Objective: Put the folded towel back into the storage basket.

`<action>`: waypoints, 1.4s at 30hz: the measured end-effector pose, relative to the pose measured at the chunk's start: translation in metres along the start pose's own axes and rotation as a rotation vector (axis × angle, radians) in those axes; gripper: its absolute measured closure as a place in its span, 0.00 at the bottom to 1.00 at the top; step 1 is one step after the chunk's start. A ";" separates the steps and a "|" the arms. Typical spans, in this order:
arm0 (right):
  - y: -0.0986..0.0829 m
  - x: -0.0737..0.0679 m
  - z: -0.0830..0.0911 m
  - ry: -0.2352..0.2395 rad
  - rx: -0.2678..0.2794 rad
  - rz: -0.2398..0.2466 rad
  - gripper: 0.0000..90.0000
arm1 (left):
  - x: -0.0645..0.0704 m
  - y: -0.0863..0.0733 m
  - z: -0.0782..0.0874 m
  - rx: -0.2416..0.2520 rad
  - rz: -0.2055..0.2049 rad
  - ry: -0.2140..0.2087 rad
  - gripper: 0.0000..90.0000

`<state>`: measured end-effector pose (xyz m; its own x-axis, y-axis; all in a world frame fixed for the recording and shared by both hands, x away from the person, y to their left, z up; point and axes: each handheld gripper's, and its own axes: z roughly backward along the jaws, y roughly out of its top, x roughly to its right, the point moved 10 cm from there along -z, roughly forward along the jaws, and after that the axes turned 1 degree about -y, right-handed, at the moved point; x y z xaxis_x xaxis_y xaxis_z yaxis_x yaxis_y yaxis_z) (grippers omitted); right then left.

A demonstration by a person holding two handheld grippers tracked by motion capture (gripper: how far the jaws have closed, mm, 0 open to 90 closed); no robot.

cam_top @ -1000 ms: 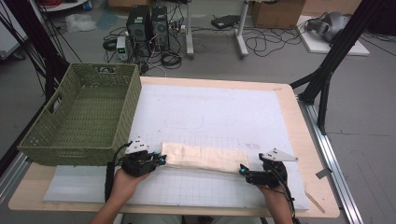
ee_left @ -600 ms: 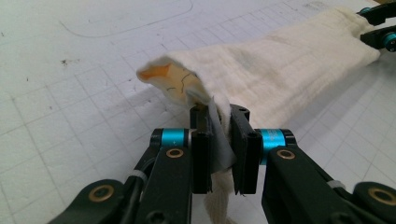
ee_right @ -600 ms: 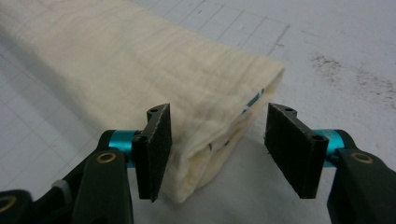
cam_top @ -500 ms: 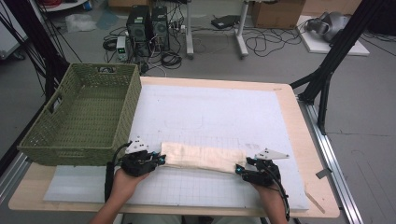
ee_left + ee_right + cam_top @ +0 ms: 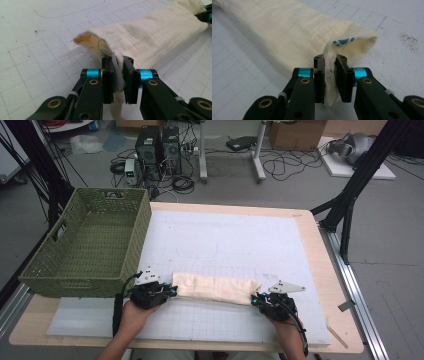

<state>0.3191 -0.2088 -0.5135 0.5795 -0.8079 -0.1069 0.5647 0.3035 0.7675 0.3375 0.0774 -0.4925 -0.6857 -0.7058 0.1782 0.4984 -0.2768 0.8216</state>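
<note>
The tabletop (image 5: 325,270) is a pale wooden board carrying a white gridded mat (image 5: 225,245) over most of its surface. A green woven basket (image 5: 90,245) stands on the tabletop's left end, its right wall along the mat's left edge.

A cream cloth (image 5: 215,288), folded into a long band, lies across the near part of the mat, well right of the basket's front corner. It runs left to right between the 2 hand-held grippers and sags slightly toward its right end.

The left hand-held gripper (image 5: 170,292) sits at the cloth's left end, just beside the basket's near right corner. In the left gripper view, the left hand-held gripper (image 5: 117,75) is clenched on a thin fold of the cloth (image 5: 155,32), whose corner curls up showing a yellowish inner face.

The right hand-held gripper (image 5: 256,299) sits at the cloth's right end. In the right gripper view, it (image 5: 330,75) pinches a thick fold of the cloth (image 5: 287,27), with a small teal print visible inside the raised loop.
</note>
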 end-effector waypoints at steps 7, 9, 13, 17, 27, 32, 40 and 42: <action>0.004 0.001 0.003 -0.010 0.006 0.028 0.89 | -0.001 0.006 0.006 0.030 -0.001 -0.001 0.89; 0.008 0.001 0.006 -0.010 0.024 0.026 0.89 | -0.001 0.010 0.010 0.055 -0.001 -0.001 0.89; 0.018 0.001 0.013 -0.010 0.065 0.031 0.89 | 0.000 0.019 0.018 0.102 -0.006 -0.003 0.89; 0.027 0.000 0.021 -0.026 0.095 0.059 0.89 | 0.002 0.028 0.026 0.148 -0.023 -0.016 0.89; 0.049 -0.002 0.040 -0.029 0.185 0.099 0.89 | 0.007 0.045 0.040 0.223 -0.045 -0.037 0.89; 0.059 -0.003 0.044 -0.026 0.213 0.104 0.89 | 0.009 0.058 0.052 0.256 -0.061 -0.039 0.89; 0.098 -0.002 0.045 -0.043 0.280 0.116 0.90 | 0.006 0.081 0.078 0.316 -0.086 -0.011 0.89; 0.110 -0.003 0.045 -0.037 0.296 0.119 0.90 | 0.003 0.085 0.085 0.328 -0.089 -0.003 0.89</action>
<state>0.3528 -0.1956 -0.4005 0.6063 -0.7951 0.0136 0.2958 0.2413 0.9243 0.3327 0.1067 -0.3760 -0.7209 -0.6859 0.0990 0.2398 -0.1128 0.9643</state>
